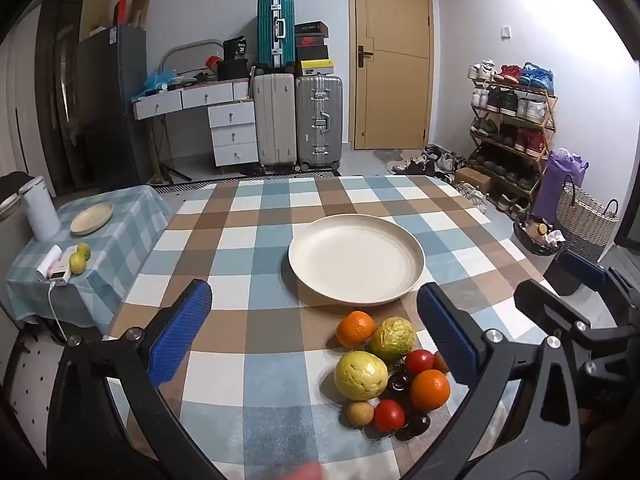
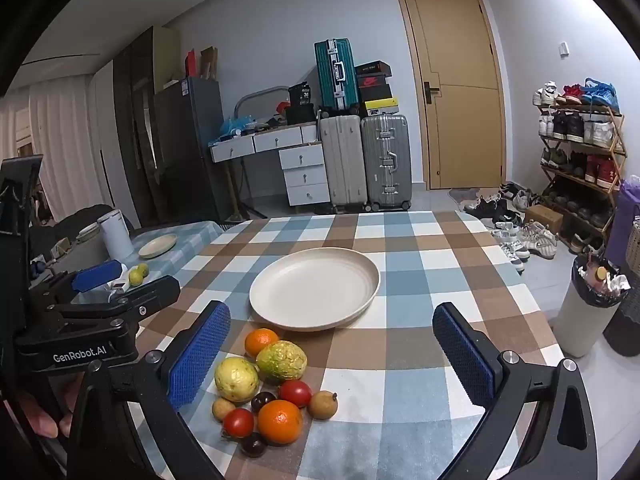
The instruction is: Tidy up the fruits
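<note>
The left gripper (image 1: 314, 332) hung above the checked table (image 1: 248, 216) with its blue-padded fingers (image 1: 180, 332) spread wide and nothing between them. A cream plate (image 1: 356, 260) lay bare on the table. Just nearer than the plate sat a cluster of fruit: an orange (image 1: 355, 328) and a greenish guava (image 1: 393, 338) closest to it, then a yellow guava (image 1: 361, 375), a second orange (image 1: 429, 389), two tomatoes (image 1: 419, 361), dark plums (image 1: 398, 382) and a small brown fruit (image 1: 359, 413), all touching or nearly so. The right gripper (image 1: 580, 276) showed to the plate's right.
</note>
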`<state>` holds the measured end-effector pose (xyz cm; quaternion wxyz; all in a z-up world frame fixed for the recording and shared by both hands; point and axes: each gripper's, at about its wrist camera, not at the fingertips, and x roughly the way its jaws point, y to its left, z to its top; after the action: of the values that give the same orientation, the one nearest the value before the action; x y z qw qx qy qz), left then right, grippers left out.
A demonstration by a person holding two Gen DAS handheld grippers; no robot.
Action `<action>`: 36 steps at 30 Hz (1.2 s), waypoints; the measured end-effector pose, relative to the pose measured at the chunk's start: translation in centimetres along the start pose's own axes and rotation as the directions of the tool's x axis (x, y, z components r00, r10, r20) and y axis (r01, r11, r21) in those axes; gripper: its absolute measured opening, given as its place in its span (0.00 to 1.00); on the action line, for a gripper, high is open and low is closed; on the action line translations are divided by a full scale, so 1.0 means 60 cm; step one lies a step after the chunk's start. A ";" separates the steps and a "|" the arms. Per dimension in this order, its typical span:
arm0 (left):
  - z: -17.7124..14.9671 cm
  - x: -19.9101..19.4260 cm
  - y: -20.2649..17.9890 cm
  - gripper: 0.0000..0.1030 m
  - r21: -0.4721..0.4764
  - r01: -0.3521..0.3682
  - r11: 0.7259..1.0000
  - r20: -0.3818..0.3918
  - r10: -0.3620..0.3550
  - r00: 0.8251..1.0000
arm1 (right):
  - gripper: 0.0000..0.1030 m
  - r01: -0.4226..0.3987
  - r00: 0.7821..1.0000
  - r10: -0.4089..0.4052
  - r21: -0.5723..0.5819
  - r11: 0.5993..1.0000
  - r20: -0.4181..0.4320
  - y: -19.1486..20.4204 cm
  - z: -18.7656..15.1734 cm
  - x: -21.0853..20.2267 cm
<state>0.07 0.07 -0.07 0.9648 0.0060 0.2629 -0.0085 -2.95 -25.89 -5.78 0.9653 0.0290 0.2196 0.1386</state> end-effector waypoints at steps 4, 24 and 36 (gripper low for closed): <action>0.001 0.005 -0.007 0.99 0.008 0.000 1.000 -0.014 0.000 1.000 | 1.00 0.000 1.000 0.000 0.006 1.000 0.001 -0.001 -0.001 0.000; -0.001 -0.014 0.021 0.99 -0.041 0.000 0.999 0.030 0.001 1.000 | 1.00 -0.009 1.000 0.009 -0.015 1.000 0.006 0.006 -0.006 -0.001; -0.008 -0.008 0.023 0.99 -0.046 0.002 0.999 0.024 0.000 1.000 | 1.00 -0.010 1.000 0.011 -0.022 1.000 0.013 0.011 -0.008 0.000</action>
<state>-0.54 1.45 -0.22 0.9677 -0.0162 0.2516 -0.0030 -3.33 -25.29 -6.12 0.9662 0.0203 0.2115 0.1459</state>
